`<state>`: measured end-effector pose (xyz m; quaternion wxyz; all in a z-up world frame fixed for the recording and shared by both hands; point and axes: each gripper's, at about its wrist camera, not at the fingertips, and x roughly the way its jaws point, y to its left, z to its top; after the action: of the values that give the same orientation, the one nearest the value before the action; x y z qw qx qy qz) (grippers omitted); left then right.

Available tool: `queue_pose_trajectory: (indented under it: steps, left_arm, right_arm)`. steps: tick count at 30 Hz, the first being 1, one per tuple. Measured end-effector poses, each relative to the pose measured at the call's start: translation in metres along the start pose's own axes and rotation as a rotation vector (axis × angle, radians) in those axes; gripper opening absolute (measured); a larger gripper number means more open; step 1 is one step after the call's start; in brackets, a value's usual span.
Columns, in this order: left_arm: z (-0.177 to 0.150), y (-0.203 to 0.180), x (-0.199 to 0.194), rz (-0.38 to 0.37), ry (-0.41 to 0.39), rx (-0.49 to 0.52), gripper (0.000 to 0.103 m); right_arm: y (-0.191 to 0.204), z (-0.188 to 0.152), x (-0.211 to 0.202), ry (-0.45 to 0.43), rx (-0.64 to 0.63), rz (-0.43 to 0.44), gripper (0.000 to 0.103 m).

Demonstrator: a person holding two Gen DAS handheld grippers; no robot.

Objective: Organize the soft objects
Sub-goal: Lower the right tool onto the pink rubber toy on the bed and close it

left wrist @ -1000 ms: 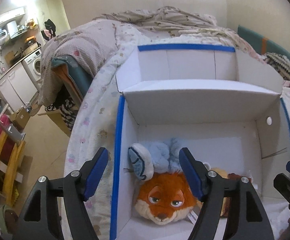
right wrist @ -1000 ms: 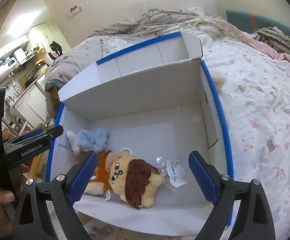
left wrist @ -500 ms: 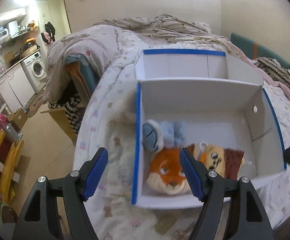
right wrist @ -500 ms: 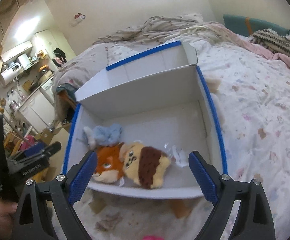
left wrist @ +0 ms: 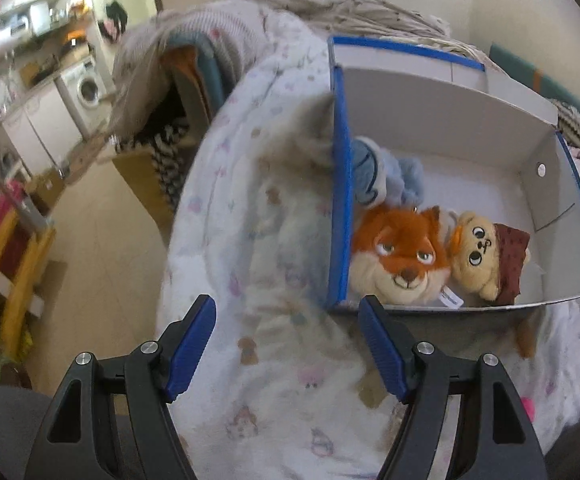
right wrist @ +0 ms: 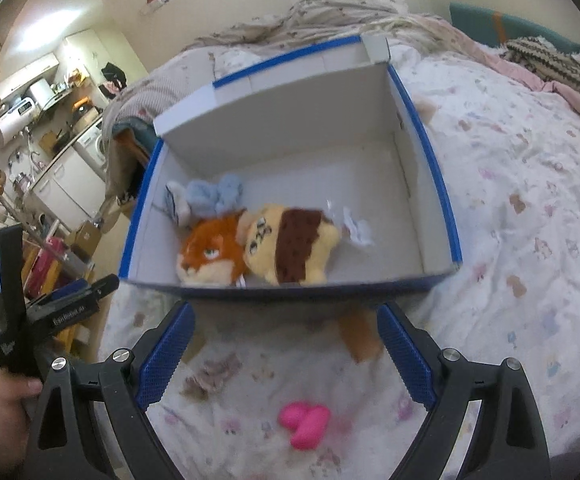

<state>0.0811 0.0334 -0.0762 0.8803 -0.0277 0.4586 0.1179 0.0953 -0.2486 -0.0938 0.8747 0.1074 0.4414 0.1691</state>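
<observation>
A white box with blue edges [left wrist: 340, 184] [right wrist: 430, 148] sits on the bed. Inside lie an orange fox plush [left wrist: 400, 256] [right wrist: 209, 252], a yellow plush with a brown hood [left wrist: 486, 256] [right wrist: 290, 248] and a light blue plush [left wrist: 386, 178] [right wrist: 213, 196]. A pink soft object [right wrist: 305, 424] lies on the bedspread in front of the box, between my right gripper's fingers. My left gripper [left wrist: 287, 350] is open and empty, over the bedspread left of the box. My right gripper [right wrist: 285, 356] is open and empty, just in front of the box.
A floral bedspread [right wrist: 530, 240] covers the bed. The bed's left edge drops to the floor [left wrist: 101, 240]. A brown furry item [right wrist: 360, 334] lies at the box's front wall. Crumpled plastic [right wrist: 356, 228] lies inside the box. Blankets pile up behind.
Both grippers have pulled back and up from inside the box to in front of it. The pink object has come into the right wrist view.
</observation>
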Motion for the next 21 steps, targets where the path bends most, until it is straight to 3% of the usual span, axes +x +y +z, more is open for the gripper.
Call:
queue_pose_trajectory:
  steps: [5, 9, 13, 15, 18, 21]
  left_arm:
    - [-0.005, 0.007, 0.01, -0.001, 0.033, -0.031, 0.071]
    - [-0.013, 0.004, 0.031, -0.074, 0.155, -0.065, 0.071]
    - [-0.026, -0.019, 0.058, -0.163, 0.292, 0.007, 0.07]
    - [-0.035, -0.031, 0.072, -0.197, 0.355, 0.037, 0.065]
    - [-0.041, -0.044, 0.08, -0.217, 0.379, 0.076, 0.043]
    - [-0.042, -0.058, 0.081, -0.184, 0.344, 0.145, 0.043]
  right_arm:
    - [-0.014, -0.014, 0.003, 0.046, 0.048, -0.01, 0.098]
    - [-0.014, -0.014, 0.01, 0.066, 0.057, -0.029, 0.098]
    - [-0.008, -0.015, 0.019, 0.093, 0.046, -0.042, 0.098]
    - [-0.006, -0.016, 0.023, 0.107, 0.04, -0.04, 0.098]
    - [-0.005, -0.018, 0.025, 0.119, 0.034, -0.024, 0.098]
    - [-0.007, -0.019, 0.023, 0.119, 0.04, -0.023, 0.098]
